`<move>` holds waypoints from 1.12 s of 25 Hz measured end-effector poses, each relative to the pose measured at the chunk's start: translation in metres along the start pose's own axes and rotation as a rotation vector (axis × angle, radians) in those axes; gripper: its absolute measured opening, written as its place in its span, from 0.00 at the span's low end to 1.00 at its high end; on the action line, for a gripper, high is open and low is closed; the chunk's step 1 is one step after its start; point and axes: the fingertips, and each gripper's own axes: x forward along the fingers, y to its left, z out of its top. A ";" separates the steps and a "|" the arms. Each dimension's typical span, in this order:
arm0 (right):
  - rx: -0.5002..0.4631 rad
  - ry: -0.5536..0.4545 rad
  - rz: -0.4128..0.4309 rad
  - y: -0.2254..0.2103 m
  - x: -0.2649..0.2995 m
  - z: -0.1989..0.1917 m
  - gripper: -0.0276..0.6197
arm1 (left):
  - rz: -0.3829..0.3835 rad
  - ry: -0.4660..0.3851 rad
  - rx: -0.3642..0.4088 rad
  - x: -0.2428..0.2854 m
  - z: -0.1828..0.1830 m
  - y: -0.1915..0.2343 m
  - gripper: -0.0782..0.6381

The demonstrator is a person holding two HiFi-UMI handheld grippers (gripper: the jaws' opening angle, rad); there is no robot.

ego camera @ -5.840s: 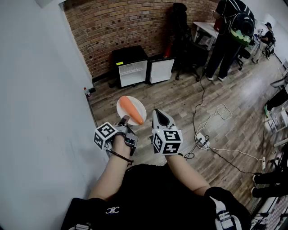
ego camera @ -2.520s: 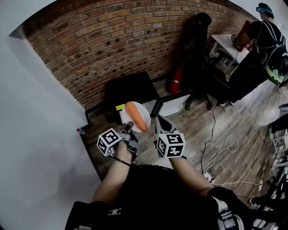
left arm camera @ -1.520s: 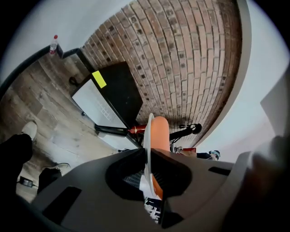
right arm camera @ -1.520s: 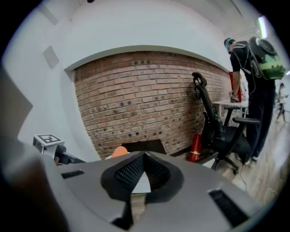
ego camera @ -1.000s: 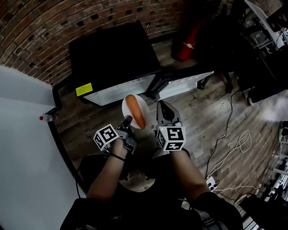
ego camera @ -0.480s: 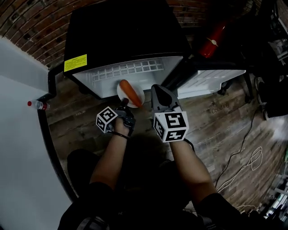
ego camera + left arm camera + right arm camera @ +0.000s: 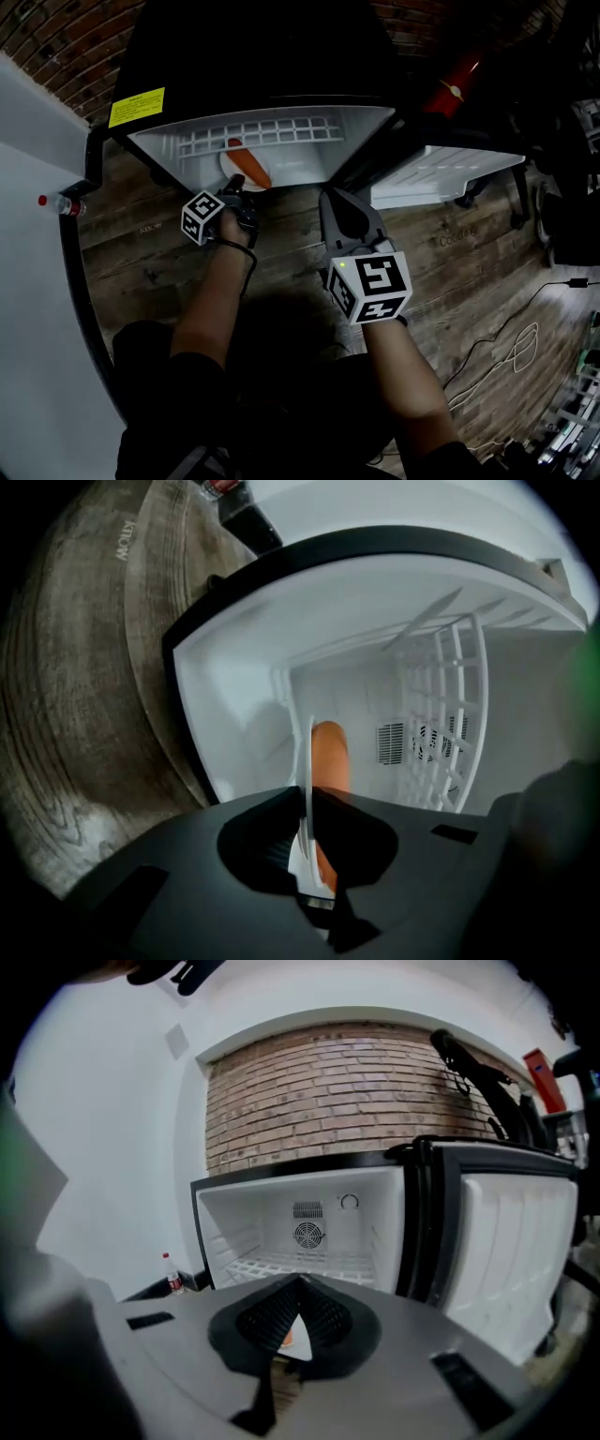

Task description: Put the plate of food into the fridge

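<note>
The black fridge (image 7: pixel 253 52) fills the top of the head view, open, with its door (image 7: pixel 455 173) swung out to the right and a white wire shelf (image 7: pixel 262 134) showing along the front edge. The left gripper (image 7: pixel 237 180) reaches up into the opening from the centre left of the frame. In the left gripper view its jaws are pinched on the rim of the white plate (image 7: pixel 307 761), which appears edge-on as a thin upright line in the middle of the picture. The orange food (image 7: pixel 330 761) lies against the plate's right face. In the head view the plate (image 7: pixel 228 161) and food (image 7: pixel 251 169) sit just under the shelf's front edge, within the fridge mouth. Whether the plate touches any inner surface cannot be told. The left gripper view shows the white interior around the plate, with the shelf (image 7: pixel 450 714) at the right. The right gripper (image 7: pixel 336 199) hangs right of centre over the wood floor (image 7: pixel 141 253), outside the fridge and apart from the plate. In the right gripper view its tips are pressed together, pinching nothing, and point at the open fridge (image 7: pixel 300 1232). The door (image 7: pixel 511 1241) is at the right there, with a brick wall (image 7: pixel 347 1091) above. A small bottle (image 7: pixel 56 202) stands at the far left by the white wall (image 7: pixel 28 281).
</note>
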 end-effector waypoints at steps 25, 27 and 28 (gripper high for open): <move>0.046 0.022 -0.010 -0.030 -0.006 -0.008 0.06 | 0.201 -0.006 0.290 0.066 0.012 0.013 0.15; 0.041 0.022 0.002 -0.027 -0.005 -0.007 0.06 | 0.225 0.005 0.383 0.067 0.013 0.011 0.15; 0.036 0.021 0.006 -0.027 -0.005 -0.007 0.06 | 0.241 0.013 0.447 0.067 0.014 0.010 0.16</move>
